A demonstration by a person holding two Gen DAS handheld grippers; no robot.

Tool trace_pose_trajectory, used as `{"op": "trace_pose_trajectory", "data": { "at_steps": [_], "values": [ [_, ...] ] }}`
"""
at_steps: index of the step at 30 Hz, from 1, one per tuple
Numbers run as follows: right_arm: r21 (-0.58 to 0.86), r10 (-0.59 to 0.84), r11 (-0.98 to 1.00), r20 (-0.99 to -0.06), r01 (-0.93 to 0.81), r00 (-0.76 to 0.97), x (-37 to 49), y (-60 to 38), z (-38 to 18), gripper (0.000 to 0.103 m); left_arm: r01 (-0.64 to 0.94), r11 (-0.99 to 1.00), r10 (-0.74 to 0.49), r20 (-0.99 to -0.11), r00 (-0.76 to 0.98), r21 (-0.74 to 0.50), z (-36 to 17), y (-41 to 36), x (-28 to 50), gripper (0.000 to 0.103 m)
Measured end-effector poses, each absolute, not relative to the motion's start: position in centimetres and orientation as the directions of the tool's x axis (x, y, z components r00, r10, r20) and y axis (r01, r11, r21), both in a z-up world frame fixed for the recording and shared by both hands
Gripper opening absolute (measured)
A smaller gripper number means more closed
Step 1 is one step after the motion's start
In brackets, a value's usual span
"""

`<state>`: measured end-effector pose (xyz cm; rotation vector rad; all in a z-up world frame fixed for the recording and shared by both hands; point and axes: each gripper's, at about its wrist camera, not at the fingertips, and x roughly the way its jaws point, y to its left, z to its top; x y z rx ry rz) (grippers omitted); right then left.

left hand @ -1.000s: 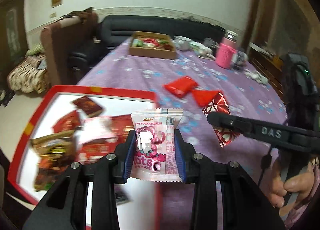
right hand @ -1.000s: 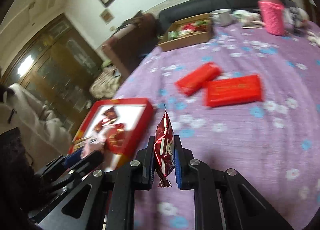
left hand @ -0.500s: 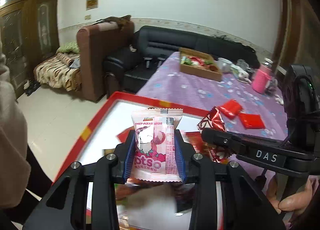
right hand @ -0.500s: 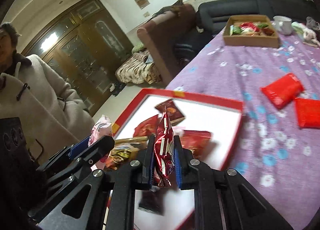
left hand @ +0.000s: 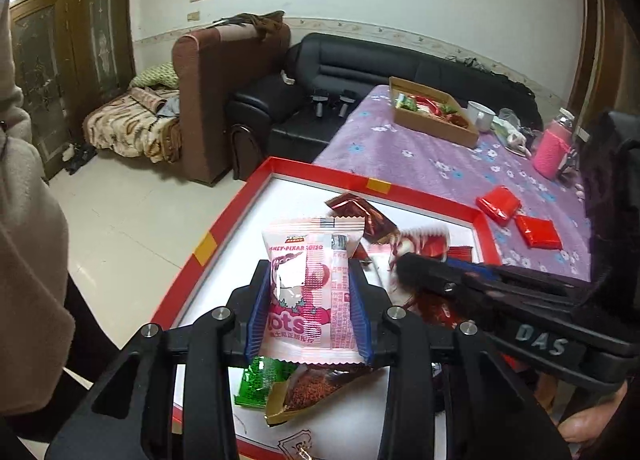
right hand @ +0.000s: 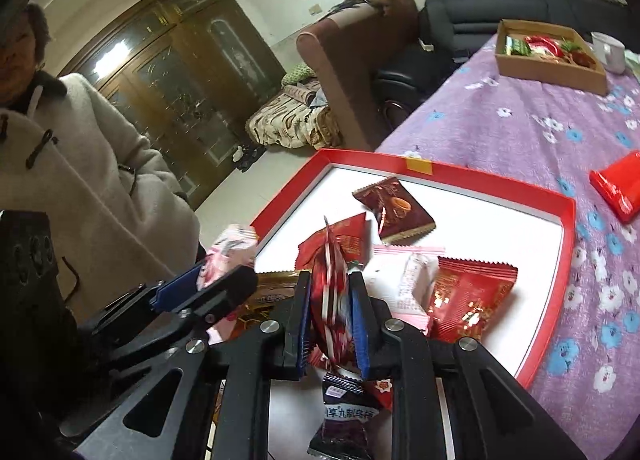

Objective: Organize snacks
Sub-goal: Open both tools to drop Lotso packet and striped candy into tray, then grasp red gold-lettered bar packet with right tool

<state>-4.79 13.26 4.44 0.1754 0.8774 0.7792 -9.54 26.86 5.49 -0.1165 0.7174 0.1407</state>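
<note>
My left gripper [left hand: 308, 312] is shut on a pink strawberry snack packet [left hand: 312, 288] and holds it above the red-rimmed white tray [left hand: 236, 211]. My right gripper [right hand: 332, 320] is shut on a red foil snack packet [right hand: 330, 292] over the same tray [right hand: 440, 171]. The tray holds several wrapped snacks: a dark brown packet [right hand: 394, 209], red packets [right hand: 468, 292], a black one [right hand: 346, 416] and a green one [left hand: 262, 380]. The right gripper also shows in the left wrist view [left hand: 404, 264], and the left gripper in the right wrist view [right hand: 224, 268].
Two red packets [left hand: 520, 215] lie on the purple flowered tablecloth [right hand: 540, 127] beyond the tray. A cardboard box of snacks [right hand: 548, 55], a white cup [left hand: 480, 119] and a pink bottle [left hand: 554, 147] stand at the far end. A person in a beige coat [right hand: 80, 163] stands left.
Both grippers have moved left from over the tablecloth to over the tray, each still holding its packet. The tray's snacks now lie directly below them.
</note>
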Motion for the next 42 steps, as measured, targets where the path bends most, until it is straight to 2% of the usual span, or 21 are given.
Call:
{"op": "trace_pose_trajectory", "data": {
  "at_steps": [1,3,7,11,16,22,27,32,35,38,42],
  "values": [
    [0.446,0.682,0.714,-0.619,-0.540,0.390,-4.8,13.0,4.6,0.024,-0.178,0.983,0.098,-0.662,0.743,-0.054,5.5,26.9,-9.6,0.040],
    [0.461,0.692,0.709,-0.601,-0.534,0.400,-4.8,12.2,4.9,0.039,-0.189,0.980,0.100,-0.657,0.747,-0.065,5.8,26.9,-9.7,0.051],
    [0.435,0.657,0.748,-0.590,-0.500,0.470,-4.3,8.4,5.7,0.041,-0.178,0.982,0.094,-0.639,0.764,-0.068,6.4,25.8,-9.8,0.061],
    [0.407,0.569,0.822,-0.610,-0.398,0.552,-2.4,2.3,5.7,0.052,-0.091,0.995,0.044,-0.634,0.772,-0.042,6.6,22.4,-9.4,0.075],
    [0.299,0.348,0.936,-0.704,-0.185,0.619,2.8,-5.7,5.0,0.056,0.004,1.000,0.004,-0.658,0.753,0.012,6.3,17.7,-8.7,0.075],
    [0.251,0.240,0.966,-0.770,-0.064,0.592,10.1,-9.9,3.5,0.056,0.039,0.997,0.017,-0.699,0.715,0.065,5.9,14.7,-8.5,0.075],
    [0.289,0.286,0.954,-0.811,-0.076,0.511,12.0,-10.5,0.9,0.056,0.049,0.992,0.047,-0.705,0.708,0.115,6.1,13.3,-8.8,0.075],
    [0.299,0.360,0.932,-0.824,-0.204,0.437,8.2,-10.9,0.7,0.056,0.055,0.991,0.047,-0.716,0.696,0.119,5.9,12.5,-8.5,0.076],
    [0.280,0.377,0.918,-0.835,-0.281,0.402,5.3,-10.8,0.6,0.061,0.067,0.990,0.041,-0.721,0.692,0.120,5.7,11.7,-8.4,0.076],
    [0.214,0.345,0.919,-0.843,-0.330,0.413,3.5,-9.6,0.5,0.074,0.080,0.990,0.030,-0.735,0.677,0.114,5.4,10.7,-8.2,0.076],
    [0.015,0.188,0.945,-0.841,-0.326,0.507,2.5,-6.9,-0.1,0.075,0.112,0.984,0.027,-0.733,0.680,0.140,5.6,9.3,-8.7,0.076]
  ]
}}
